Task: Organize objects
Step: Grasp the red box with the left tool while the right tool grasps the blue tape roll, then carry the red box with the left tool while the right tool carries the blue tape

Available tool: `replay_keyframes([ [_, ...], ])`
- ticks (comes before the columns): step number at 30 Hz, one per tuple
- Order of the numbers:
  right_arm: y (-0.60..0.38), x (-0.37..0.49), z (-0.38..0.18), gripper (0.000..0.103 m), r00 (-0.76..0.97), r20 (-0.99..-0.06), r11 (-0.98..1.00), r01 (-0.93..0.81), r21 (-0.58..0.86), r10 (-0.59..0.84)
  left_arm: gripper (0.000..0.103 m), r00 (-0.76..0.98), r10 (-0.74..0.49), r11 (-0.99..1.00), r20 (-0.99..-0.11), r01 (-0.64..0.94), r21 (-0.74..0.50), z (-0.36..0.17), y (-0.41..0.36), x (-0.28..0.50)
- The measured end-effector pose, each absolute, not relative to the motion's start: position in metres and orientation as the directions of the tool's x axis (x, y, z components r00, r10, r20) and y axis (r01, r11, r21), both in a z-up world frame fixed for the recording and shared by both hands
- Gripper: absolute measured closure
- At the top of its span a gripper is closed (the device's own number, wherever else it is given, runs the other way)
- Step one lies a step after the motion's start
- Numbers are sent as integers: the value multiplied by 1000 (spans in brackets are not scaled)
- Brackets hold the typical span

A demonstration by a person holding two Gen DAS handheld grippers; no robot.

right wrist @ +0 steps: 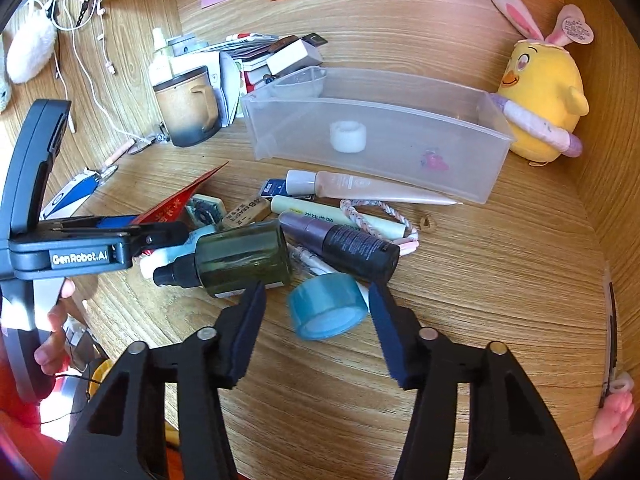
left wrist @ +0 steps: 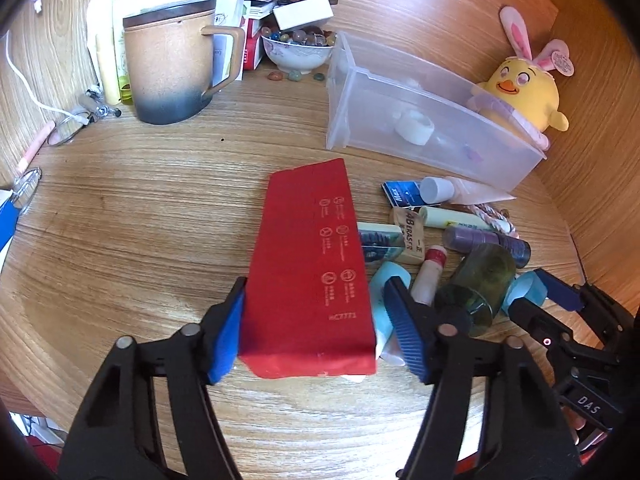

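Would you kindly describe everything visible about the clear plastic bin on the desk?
The clear plastic bin is a long, shallow, open-topped tray of frosted translucent plastic, sitting flat on the wooden desk. Inside lie a white tape roll and a small pink-purple item. The yellow chick plush stands at its right end, and a pink tube lies along its front wall. Neither tool touches it.

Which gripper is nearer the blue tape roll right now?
Right. The right gripper is open with the blue tape roll between its fingers. The left gripper is off to the side, fingers either side of the red box.
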State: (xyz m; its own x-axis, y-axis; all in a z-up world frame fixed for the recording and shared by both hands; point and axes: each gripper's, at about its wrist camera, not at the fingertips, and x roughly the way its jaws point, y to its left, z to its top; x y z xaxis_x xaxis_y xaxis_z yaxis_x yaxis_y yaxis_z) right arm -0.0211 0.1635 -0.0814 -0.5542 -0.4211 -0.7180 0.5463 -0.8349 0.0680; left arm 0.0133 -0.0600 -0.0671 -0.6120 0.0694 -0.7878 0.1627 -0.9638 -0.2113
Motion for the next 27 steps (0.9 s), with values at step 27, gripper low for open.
replay_keyframes([
  [27,185,-35,-36,64,-669,-609,-874,478,85,-425,46,-758,-2,-977,-652,140,-160,-8,-55,15],
])
